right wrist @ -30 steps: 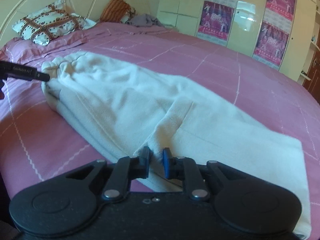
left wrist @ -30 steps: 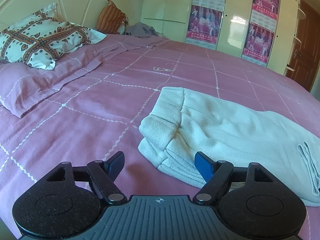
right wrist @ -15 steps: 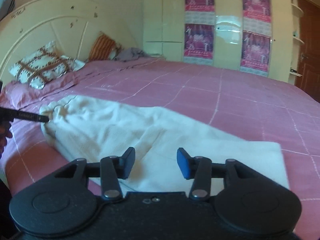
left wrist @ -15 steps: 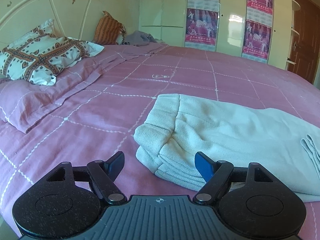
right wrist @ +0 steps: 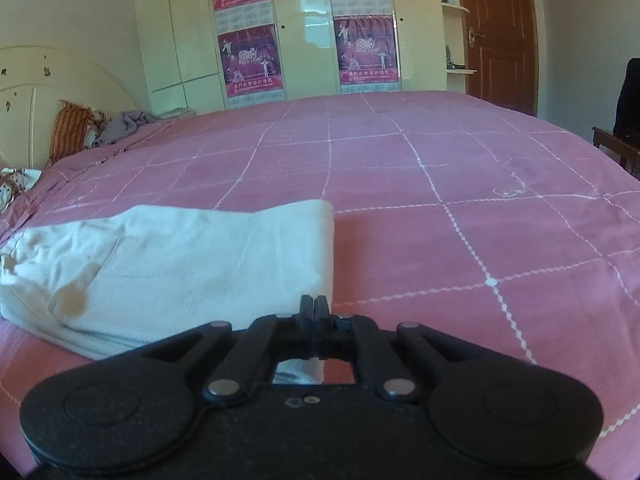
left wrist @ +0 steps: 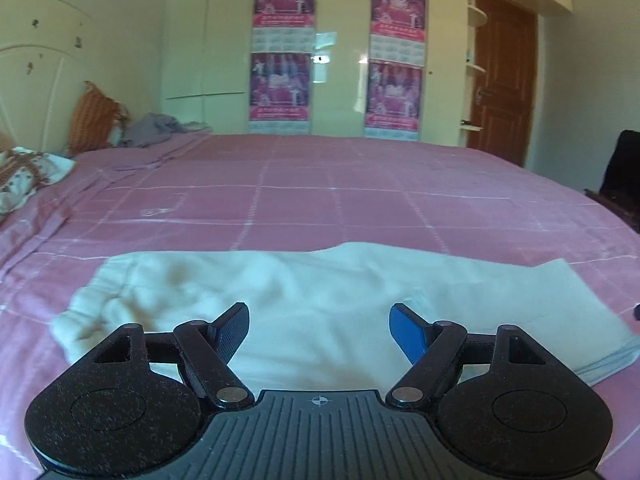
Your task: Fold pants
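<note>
Pale cream pants (left wrist: 304, 292) lie folded lengthwise on the pink bed, waistband at the left and leg ends at the right. My left gripper (left wrist: 319, 322) is open and empty, held over the near middle of the pants. In the right wrist view the pants (right wrist: 180, 264) lie to the left, their leg end forming a straight edge. My right gripper (right wrist: 314, 307) is shut at the near corner of that leg end; whether cloth is between the fingers cannot be told.
The pink checked bedspread (right wrist: 440, 200) stretches far and right. Patterned pillow (left wrist: 24, 180), orange cushion (left wrist: 90, 118) and a grey garment (left wrist: 154, 130) lie by the headboard at left. Wardrobe doors with posters (left wrist: 282, 80) stand behind; a dark chair (right wrist: 624, 120) at right.
Both grippers have swung to the right and pulled back along the pants. The right gripper was shut, opened, and is shut again, now at the leg end. The left stayed open.
</note>
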`<state>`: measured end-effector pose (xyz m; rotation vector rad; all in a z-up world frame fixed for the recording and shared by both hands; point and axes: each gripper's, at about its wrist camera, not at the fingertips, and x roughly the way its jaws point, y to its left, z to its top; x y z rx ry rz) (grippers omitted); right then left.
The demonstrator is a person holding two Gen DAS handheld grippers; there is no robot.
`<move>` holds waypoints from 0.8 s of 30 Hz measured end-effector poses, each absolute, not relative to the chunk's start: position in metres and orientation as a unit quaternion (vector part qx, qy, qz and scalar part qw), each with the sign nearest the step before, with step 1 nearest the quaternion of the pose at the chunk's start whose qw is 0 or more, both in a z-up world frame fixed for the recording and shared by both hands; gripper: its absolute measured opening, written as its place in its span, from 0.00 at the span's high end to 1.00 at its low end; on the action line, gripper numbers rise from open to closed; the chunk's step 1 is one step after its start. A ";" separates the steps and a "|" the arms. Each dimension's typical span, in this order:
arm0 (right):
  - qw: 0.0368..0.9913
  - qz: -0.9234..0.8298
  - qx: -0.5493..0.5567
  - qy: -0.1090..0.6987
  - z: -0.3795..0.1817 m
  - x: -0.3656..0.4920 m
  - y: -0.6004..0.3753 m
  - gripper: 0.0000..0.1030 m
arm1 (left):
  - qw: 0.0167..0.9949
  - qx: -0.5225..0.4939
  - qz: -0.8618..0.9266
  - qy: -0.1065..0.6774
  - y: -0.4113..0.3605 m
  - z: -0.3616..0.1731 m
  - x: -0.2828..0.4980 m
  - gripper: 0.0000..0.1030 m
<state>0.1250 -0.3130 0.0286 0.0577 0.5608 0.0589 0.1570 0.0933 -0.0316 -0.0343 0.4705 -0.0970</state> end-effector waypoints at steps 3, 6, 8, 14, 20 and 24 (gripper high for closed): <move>0.963 0.032 0.031 0.268 0.034 0.121 -0.317 0.99 | 0.965 -0.007 -0.092 0.245 0.037 -0.036 0.165 0.25; 0.961 0.041 0.025 0.273 0.030 0.118 -0.316 0.99 | 0.955 0.021 -0.103 0.278 0.000 -0.055 0.169 0.25; 0.941 0.024 0.016 0.337 0.012 0.130 -0.316 0.98 | 0.933 0.046 -0.079 0.349 -0.011 -0.083 0.177 0.25; 0.954 0.021 0.012 0.299 0.020 0.129 -0.319 0.98 | 0.952 -0.002 -0.062 0.300 0.012 -0.058 0.168 0.25; 0.932 0.034 0.029 0.360 -0.002 0.176 -0.321 0.92 | 0.928 0.021 -0.058 0.367 0.008 -0.077 0.225 0.25; 0.947 0.034 0.042 0.316 0.027 0.182 -0.327 0.93 | 0.944 0.010 -0.054 0.325 0.013 -0.058 0.235 0.25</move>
